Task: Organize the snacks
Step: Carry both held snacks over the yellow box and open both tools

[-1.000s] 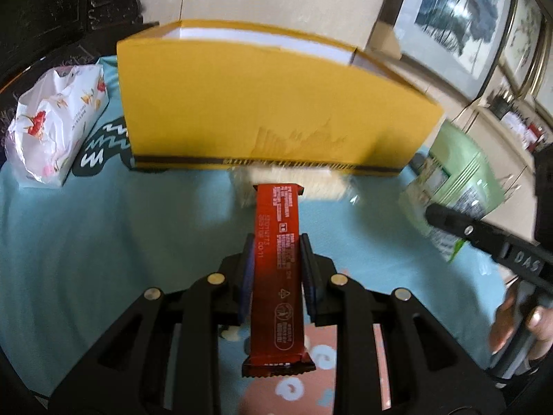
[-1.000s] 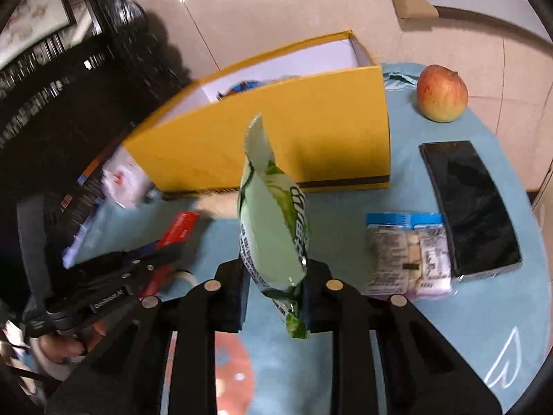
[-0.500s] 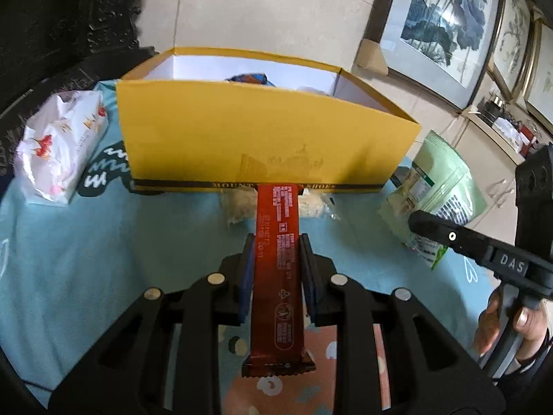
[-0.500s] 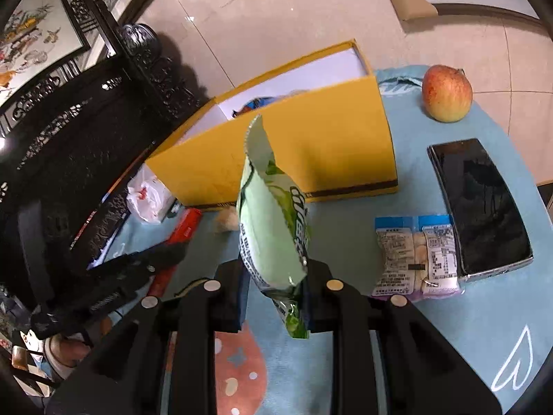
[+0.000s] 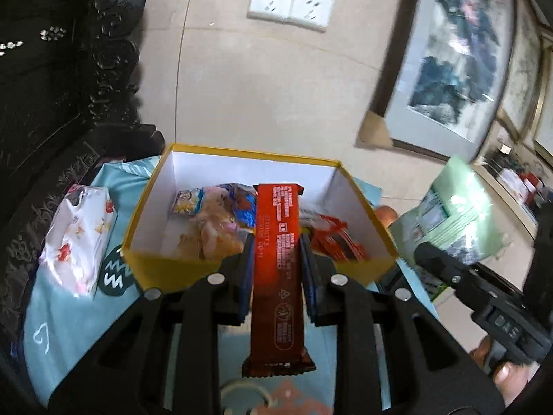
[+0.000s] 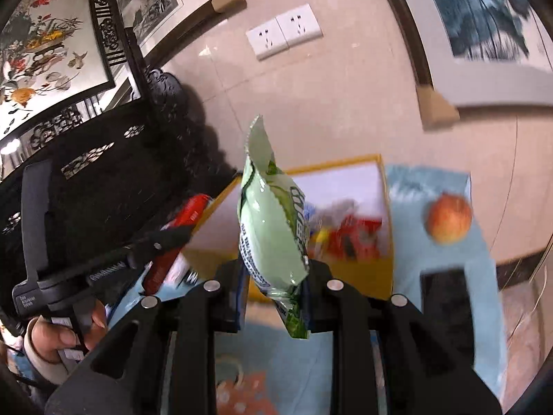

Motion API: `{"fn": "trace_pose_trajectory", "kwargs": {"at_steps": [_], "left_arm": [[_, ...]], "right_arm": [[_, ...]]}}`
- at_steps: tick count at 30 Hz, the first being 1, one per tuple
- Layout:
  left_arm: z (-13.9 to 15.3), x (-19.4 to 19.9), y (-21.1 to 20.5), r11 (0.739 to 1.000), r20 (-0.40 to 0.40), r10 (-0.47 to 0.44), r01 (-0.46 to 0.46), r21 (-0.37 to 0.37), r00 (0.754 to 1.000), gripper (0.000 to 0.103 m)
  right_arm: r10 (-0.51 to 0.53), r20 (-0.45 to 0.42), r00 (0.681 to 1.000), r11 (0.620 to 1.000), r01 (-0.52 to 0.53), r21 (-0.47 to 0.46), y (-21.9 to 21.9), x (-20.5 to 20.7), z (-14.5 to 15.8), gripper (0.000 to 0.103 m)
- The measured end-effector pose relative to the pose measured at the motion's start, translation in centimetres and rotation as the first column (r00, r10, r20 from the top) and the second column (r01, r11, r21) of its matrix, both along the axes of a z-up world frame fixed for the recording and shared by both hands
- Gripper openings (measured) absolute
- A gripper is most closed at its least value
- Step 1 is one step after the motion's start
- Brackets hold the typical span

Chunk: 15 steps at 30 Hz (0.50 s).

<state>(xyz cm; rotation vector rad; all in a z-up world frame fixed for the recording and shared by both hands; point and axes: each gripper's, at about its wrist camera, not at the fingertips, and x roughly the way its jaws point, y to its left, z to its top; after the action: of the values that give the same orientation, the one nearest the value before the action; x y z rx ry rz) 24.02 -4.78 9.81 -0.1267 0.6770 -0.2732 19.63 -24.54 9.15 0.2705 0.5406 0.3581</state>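
The left hand-held gripper [image 5: 276, 269] is clamped on a red snack bar [image 5: 278, 276], which lies lengthwise between the pads with its far end projecting above the near wall of the yellow box [image 5: 166, 276]. The right hand-held gripper [image 6: 274, 285] is clamped on the lower end of a green snack bag [image 6: 273, 221], which stands upright with its crimped top edge uppermost. In the left wrist view the same bag appears at the right, beside the box's right wall. The counter carries a light blue cloth [image 5: 69, 311]. The yellow box stands open on it toward the far edge; its white interior already holds several wrapped snacks [image 5: 214, 214], including red packets [image 5: 338, 238] against the right wall. A white printed packet [image 5: 79, 238] lies on the cloth just beside the box's left wall. To the right of the box, an apple [image 6: 449, 219] rests near the far right corner of the cloth, and a dark phone [image 6: 449, 307] lies nearer, along the right edge. Wall sockets [image 5: 290, 7] are mounted on the tiled wall beyond.
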Motion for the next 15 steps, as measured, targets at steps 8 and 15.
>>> {"fn": "trace_pose_trajectory", "kwargs": {"at_steps": [8, 15], "left_arm": [[-2.9, 6.3, -1.5, 0.955, 0.033, 0.22, -0.223, 0.194, 0.975, 0.1], [-3.3, 4.9, -0.2, 0.963, 0.028, 0.211, -0.213, 0.163, 0.977, 0.1]], "right_arm": [[-0.147, -0.111, 0.983, 0.988, 0.141, -0.066, 0.7, 8.4, -3.1, 0.05], [-0.144, -0.067, 0.987, 0.987, 0.148, 0.06, -2.4, 4.3, -3.5, 0.063]]}}
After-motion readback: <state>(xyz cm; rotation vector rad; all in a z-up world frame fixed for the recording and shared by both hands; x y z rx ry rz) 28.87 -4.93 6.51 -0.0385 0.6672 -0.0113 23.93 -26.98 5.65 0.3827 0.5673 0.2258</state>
